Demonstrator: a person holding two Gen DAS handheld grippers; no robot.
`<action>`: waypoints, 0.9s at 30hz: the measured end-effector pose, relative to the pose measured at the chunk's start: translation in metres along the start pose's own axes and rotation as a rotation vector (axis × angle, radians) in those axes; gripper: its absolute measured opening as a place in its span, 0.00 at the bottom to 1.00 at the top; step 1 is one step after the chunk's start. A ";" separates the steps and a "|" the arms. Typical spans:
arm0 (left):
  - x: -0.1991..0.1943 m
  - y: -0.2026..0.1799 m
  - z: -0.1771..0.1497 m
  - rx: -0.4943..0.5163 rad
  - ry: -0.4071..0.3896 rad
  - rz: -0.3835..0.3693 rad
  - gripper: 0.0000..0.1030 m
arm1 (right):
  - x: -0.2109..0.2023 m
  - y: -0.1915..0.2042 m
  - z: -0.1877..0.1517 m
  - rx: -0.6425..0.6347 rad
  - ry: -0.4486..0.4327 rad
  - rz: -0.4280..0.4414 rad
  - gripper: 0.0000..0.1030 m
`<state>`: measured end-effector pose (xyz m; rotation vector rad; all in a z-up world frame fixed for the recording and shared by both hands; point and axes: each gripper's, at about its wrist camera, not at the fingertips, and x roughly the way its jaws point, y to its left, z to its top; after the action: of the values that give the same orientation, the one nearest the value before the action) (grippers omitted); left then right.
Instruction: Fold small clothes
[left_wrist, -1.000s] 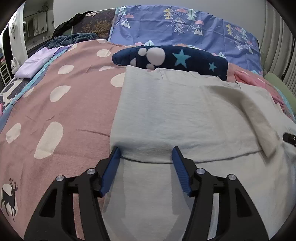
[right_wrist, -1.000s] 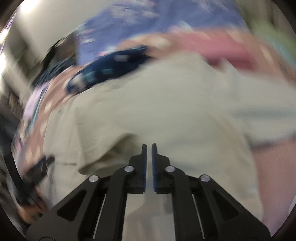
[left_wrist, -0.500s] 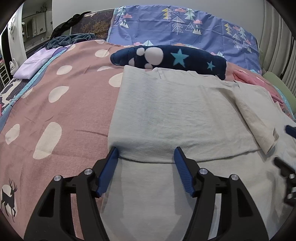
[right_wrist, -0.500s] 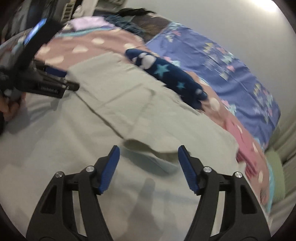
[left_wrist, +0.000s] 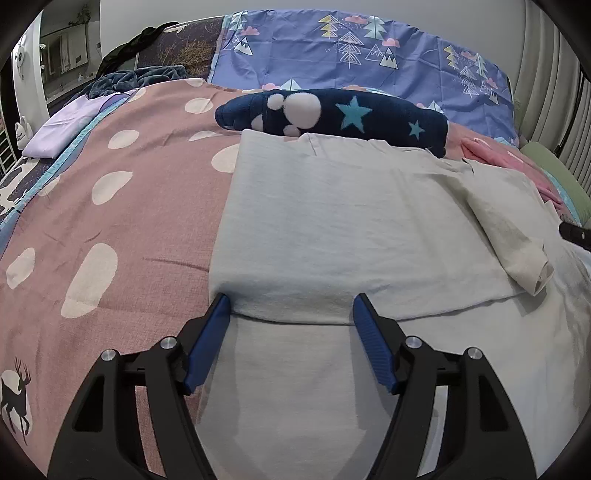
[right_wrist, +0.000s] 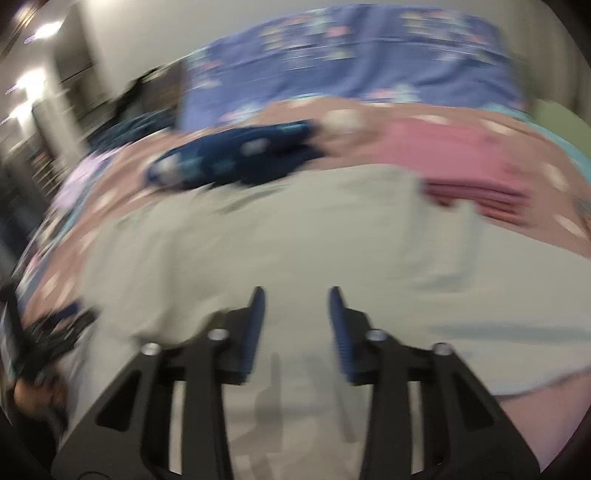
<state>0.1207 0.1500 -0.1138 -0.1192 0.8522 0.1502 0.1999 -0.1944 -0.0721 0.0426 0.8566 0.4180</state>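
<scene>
Setting: a bed (left_wrist: 110, 206) under a pink spotted cover, purple tree-print bedding along its head edge, a wall behind.

Left gripper (left_wrist: 291, 317): jaws spread and just been widening, pads pressing on nothing. The near hem of the folded flap lies between the tips, apart from both pads; released.

Right gripper (right_wrist: 297, 317): view smeared by motion. Jaws have just been narrowing, and a clear gap shows between the pads with only flat cloth beyond; holding nothing.

Pale grey garment (left_wrist: 351, 229): spread flat on the bed's middle, reaching toward the right edge. Its upper layer is folded down over the lower one, and a sleeve (left_wrist: 513, 236) is turned in along the right side.

Navy fleece (left_wrist: 332, 114), stars and white blobs: just beyond the garment's far edge, toward the head of the bed.

Pink folded clothes (right_wrist: 476, 173): near the right edge, beside the garment.

Lilac folded cloth (left_wrist: 62, 125): far left corner.

Handling note, as judgement: thin, soft, limp knit; light, unbreakable, drags rather than slides on the cover. Best pinched at a doubled hem or fold corner, both layers together, each gripper taking one corner so the fold stays square.
</scene>
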 end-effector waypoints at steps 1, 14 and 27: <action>0.000 0.000 0.000 -0.001 0.000 -0.001 0.68 | 0.002 0.015 -0.001 -0.079 0.009 0.026 0.22; -0.027 0.009 0.004 -0.049 -0.090 -0.029 0.41 | 0.024 0.085 -0.016 -0.329 0.059 -0.003 0.01; -0.029 -0.134 0.024 0.285 -0.029 -0.407 0.41 | 0.025 -0.047 0.036 0.242 0.059 0.074 0.03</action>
<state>0.1433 0.0196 -0.0703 -0.0212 0.7964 -0.3494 0.2570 -0.2237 -0.0758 0.2871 0.9623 0.3844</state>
